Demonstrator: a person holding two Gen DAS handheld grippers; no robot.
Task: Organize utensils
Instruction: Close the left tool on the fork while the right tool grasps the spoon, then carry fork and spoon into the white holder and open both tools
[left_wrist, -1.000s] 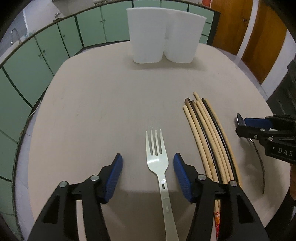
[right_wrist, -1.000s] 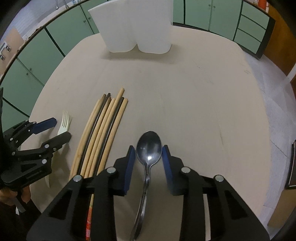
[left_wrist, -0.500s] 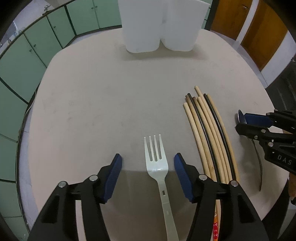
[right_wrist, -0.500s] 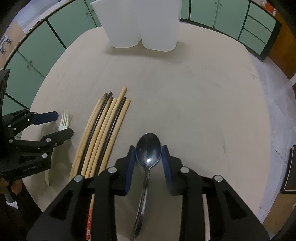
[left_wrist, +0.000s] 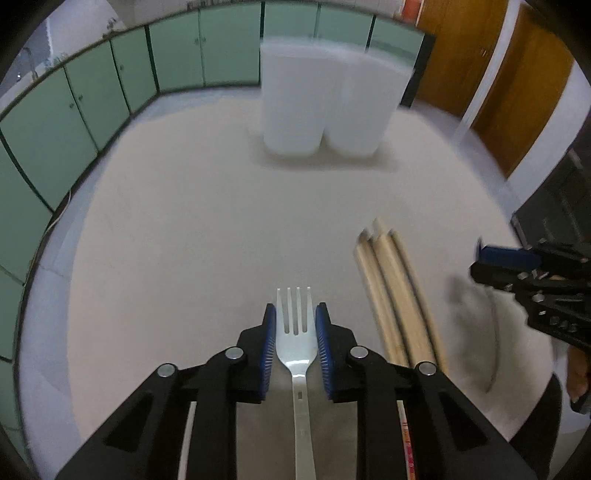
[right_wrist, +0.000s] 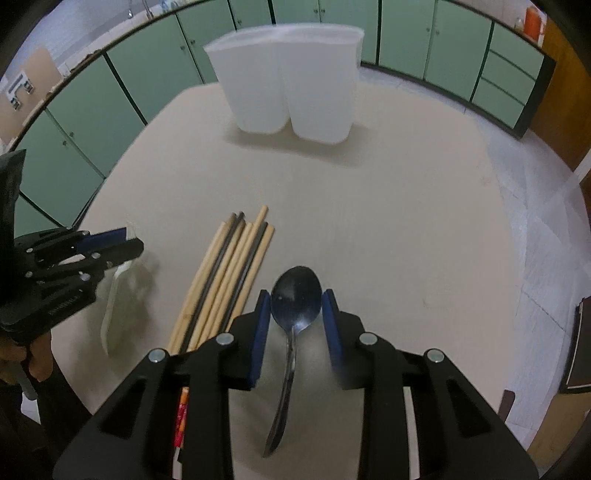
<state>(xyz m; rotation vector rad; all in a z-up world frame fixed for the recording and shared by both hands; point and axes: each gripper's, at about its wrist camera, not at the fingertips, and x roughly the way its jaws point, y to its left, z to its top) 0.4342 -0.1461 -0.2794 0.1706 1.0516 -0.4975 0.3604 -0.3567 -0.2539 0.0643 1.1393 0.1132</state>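
My left gripper (left_wrist: 295, 325) is shut on a silver fork (left_wrist: 296, 332), held by its head with the tines forward, above the table. My right gripper (right_wrist: 295, 310) is shut on a dark metal spoon (right_wrist: 295, 299), its bowl between the blue pads, handle trailing back. A bundle of wooden and dark chopsticks (right_wrist: 229, 273) lies on the round beige table (right_wrist: 406, 221) between the two grippers; it also shows in the left wrist view (left_wrist: 395, 295). A white two-compartment holder (right_wrist: 291, 96) stands at the far side, also in the left wrist view (left_wrist: 325, 107).
Green cabinets (right_wrist: 110, 92) ring the far side of the room. A wooden door (left_wrist: 498, 74) is at the right. The table edge runs close below both grippers. The other gripper shows at each view's side (left_wrist: 535, 280) (right_wrist: 66, 266).
My left gripper closed on the fork and lifted it. My right gripper kept its hold on the spoon and rose too. The holder looks nearer in both views.
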